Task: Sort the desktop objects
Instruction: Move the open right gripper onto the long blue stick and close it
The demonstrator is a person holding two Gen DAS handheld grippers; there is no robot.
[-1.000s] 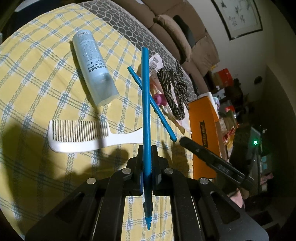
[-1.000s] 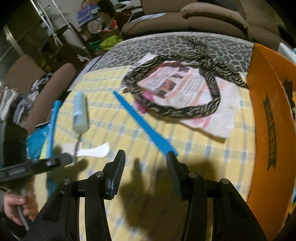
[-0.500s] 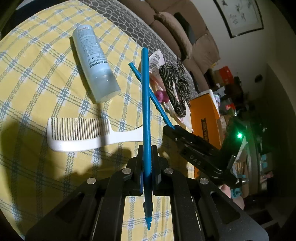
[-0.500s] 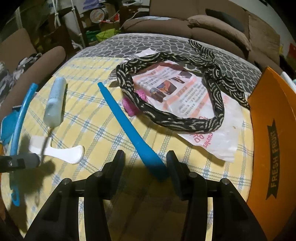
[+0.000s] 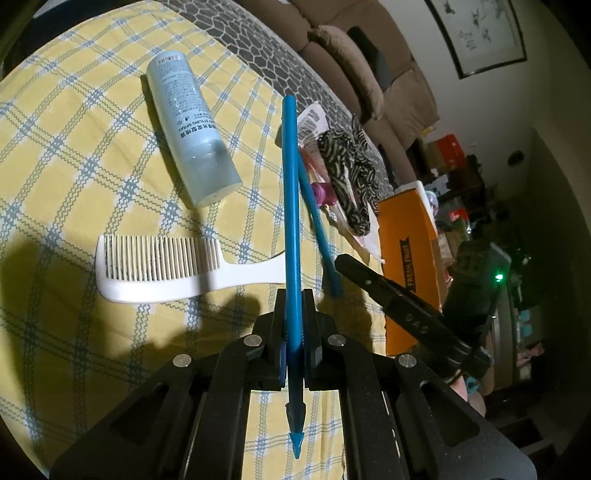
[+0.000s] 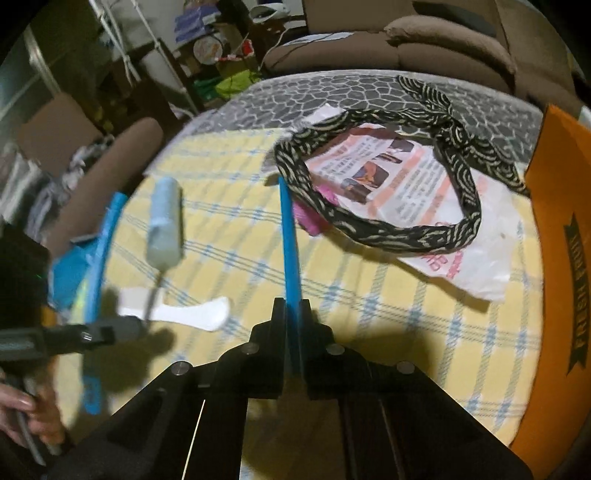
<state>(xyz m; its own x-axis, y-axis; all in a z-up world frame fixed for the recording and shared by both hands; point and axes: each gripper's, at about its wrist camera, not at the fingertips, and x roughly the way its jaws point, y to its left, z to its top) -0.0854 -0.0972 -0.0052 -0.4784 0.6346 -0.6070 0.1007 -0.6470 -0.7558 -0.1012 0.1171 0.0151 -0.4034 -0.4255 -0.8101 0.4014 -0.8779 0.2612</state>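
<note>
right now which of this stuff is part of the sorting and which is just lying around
In the job:
- blue stick in left tongs
- blue stick in right tongs
- white comb
- spray bottle
- patterned headband
- orange box

Lying about:
- brown sofa
- framed picture

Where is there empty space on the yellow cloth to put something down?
Bare cloth lies left of the spray bottle and white comb. It is crowded between the bottle and orange box, around the headband.
</note>
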